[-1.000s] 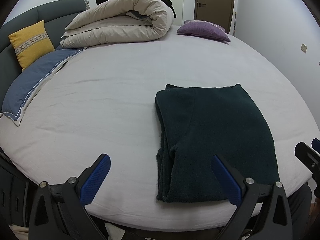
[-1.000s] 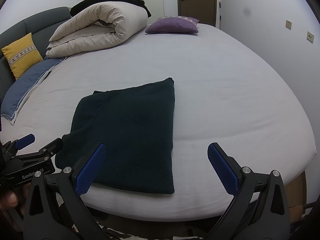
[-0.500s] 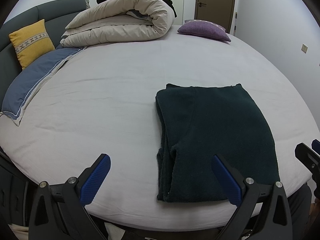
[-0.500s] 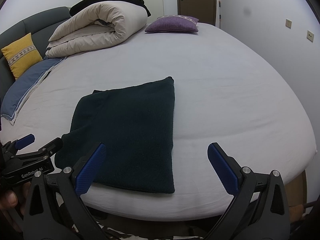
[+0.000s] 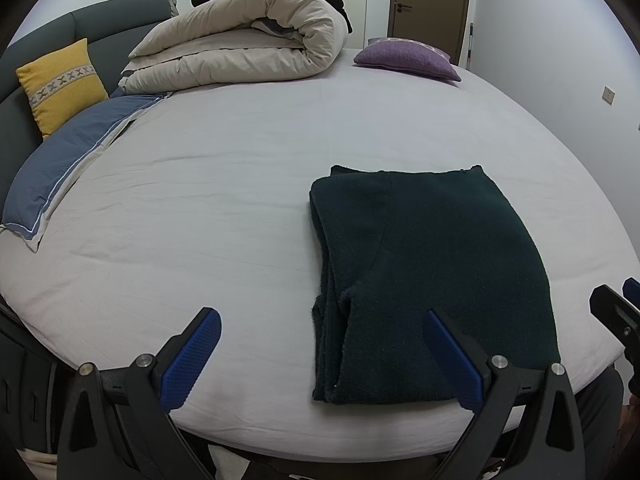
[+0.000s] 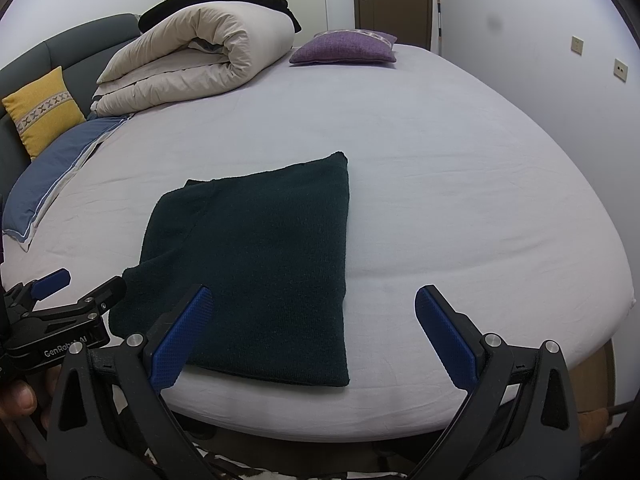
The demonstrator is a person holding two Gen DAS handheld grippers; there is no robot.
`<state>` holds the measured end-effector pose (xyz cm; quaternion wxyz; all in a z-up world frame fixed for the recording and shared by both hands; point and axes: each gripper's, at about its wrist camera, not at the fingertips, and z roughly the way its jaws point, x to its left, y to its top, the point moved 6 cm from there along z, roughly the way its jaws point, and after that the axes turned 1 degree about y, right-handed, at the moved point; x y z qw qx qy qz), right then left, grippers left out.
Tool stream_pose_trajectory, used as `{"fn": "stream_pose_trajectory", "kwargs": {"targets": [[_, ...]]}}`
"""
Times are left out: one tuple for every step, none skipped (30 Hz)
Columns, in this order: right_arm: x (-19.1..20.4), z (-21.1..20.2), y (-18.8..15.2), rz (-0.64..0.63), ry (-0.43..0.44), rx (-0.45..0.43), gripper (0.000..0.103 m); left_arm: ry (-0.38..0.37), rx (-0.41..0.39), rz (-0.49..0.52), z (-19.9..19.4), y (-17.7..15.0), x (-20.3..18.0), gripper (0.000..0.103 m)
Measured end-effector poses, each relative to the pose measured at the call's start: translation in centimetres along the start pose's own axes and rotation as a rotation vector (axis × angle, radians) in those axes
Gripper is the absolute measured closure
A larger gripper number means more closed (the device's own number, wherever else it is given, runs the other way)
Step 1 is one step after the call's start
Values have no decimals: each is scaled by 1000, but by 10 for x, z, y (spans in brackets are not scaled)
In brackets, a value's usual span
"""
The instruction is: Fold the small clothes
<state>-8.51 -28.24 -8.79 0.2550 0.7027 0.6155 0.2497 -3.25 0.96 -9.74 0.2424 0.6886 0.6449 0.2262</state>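
A dark green knitted garment (image 5: 432, 280), folded into a rectangle, lies flat near the front edge of the pale grey bed sheet (image 5: 200, 208). The left gripper (image 5: 320, 356) hovers at the bed edge, fingers spread wide, nothing between them; the right gripper (image 6: 312, 332) is likewise spread and empty. The left view shows the garment's layered fold edges on its left side; the right view shows only a smooth top and straight right edge. The right view shows the left gripper beside the garment's near-left corner. Behind: rolled cream duvet (image 5: 240, 52), purple cushion (image 6: 344, 46), yellow cushion (image 5: 60, 84), blue pillow (image 5: 60, 168).
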Motion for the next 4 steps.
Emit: {"fn": "stream_pose_trajectory", "kwargs": {"targets": [[0, 0, 0, 0, 0, 0, 0, -1, -4, 0, 0, 0, 0, 0], [0, 0, 0, 0, 0, -1, 0, 4, -7, 1, 0, 0, 0, 0], [0, 0, 0, 0, 1, -1, 0, 4, -7, 2, 0, 0, 1, 0], [0, 1, 0, 0, 1, -1, 0, -1, -4, -1, 1, 0, 1, 0]]}}
